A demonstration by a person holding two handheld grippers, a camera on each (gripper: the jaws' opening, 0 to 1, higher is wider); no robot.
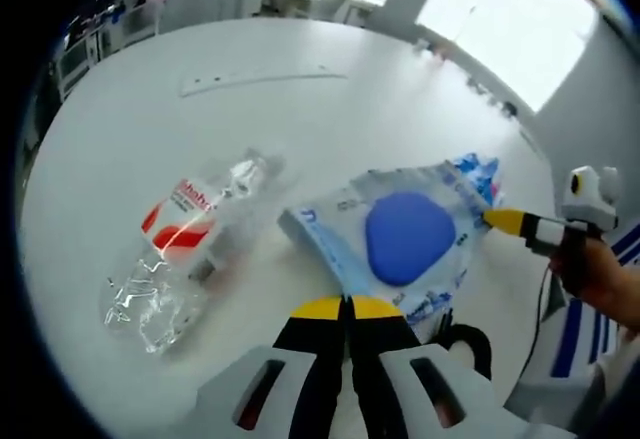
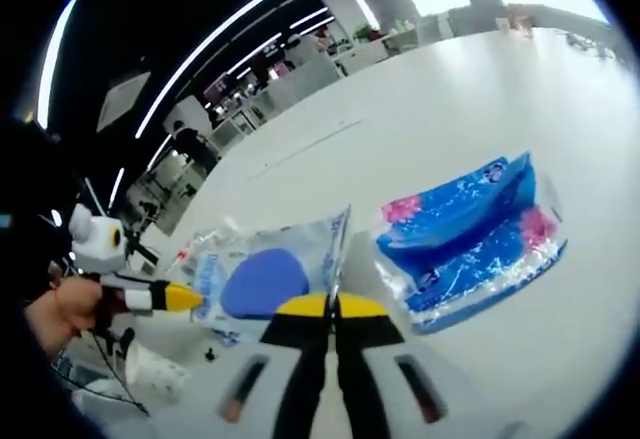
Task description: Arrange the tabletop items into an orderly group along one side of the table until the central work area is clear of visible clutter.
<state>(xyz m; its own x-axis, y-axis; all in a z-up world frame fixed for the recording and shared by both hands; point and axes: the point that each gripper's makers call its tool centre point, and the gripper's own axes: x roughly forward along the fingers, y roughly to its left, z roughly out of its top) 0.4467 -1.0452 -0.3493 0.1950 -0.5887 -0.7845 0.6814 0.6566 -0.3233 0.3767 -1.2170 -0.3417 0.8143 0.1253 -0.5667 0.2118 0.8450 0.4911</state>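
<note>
Pinching opposite edges of one flat plastic packet (image 1: 400, 234), both claws are seen at work near the middle of the white tabletop (image 1: 200, 129): the left claw (image 1: 346, 306) is pressed together on the packet's near edge, and the right claw (image 2: 331, 306) is likewise closed on a thin flap of the same clear-and-blue wrapper, whose round blue print faces up. The packet is judged light, limp and slick, so it is likely to sag or slide unless it is held by a sealed seam or corner, where the film is doubled. A clear plastic bottle (image 1: 185, 249) with a red-and-white label is seen lying on its side just beside the packet in the left gripper view; it appears empty and partly crumpled, so it is judged very light, springy and prone to roll, and is best taken across the body near the label rather than at the neck. A blue wrapped pack with pink flowers (image 2: 470, 234) lies near the packet in the right gripper view; it looks soft and compressible, and a grip across a short end is advised.
</note>
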